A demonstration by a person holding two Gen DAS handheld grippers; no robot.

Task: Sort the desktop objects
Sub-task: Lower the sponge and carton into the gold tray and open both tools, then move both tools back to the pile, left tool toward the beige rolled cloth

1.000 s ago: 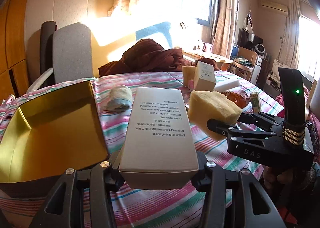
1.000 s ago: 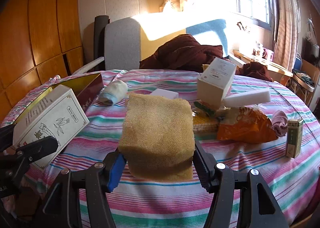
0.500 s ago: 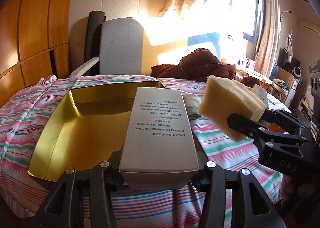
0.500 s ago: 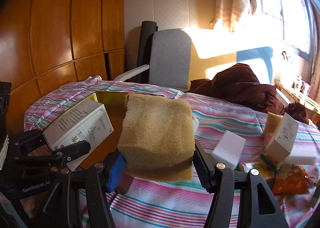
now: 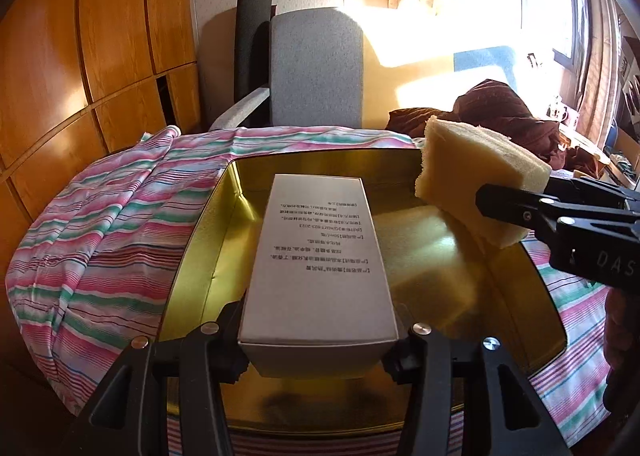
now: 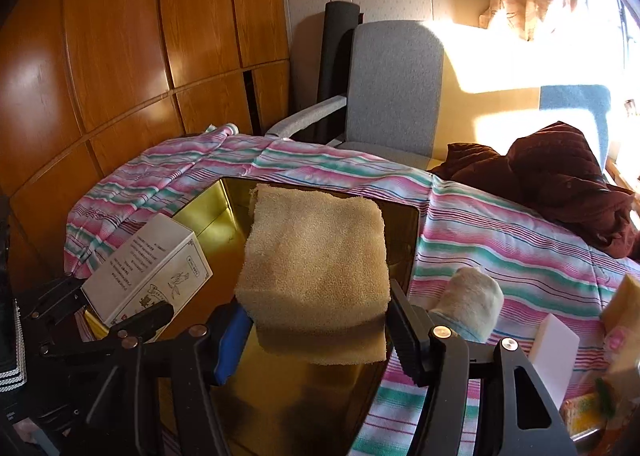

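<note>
Here both grippers hang over the open gold box (image 5: 460, 256), which sits on the worktop (image 5: 120, 224) under a pink, green and white striped cloth. The left gripper (image 5: 320, 340) is pinching the near end of a long white carton (image 5: 316, 256) printed with black text; the carton points away from the camera, above the box's shiny floor. The right gripper (image 6: 316, 328) is clamped on a yellow sponge block (image 6: 316, 256), its 2 fingers pressing the block's sides, and the block hangs over the right part of the box. In the right wrist view the carton (image 6: 148, 268) and the left gripper (image 6: 120, 312) show at the left, close beside the sponge but not touching it. To the right of the box on the cloth lie a rolled pale towel (image 6: 468, 300) and a white block (image 6: 556, 344). A grey chair (image 6: 392, 96) stands behind the worktop, and a dark red garment (image 6: 560, 172) lies heaped at its far right.
</note>
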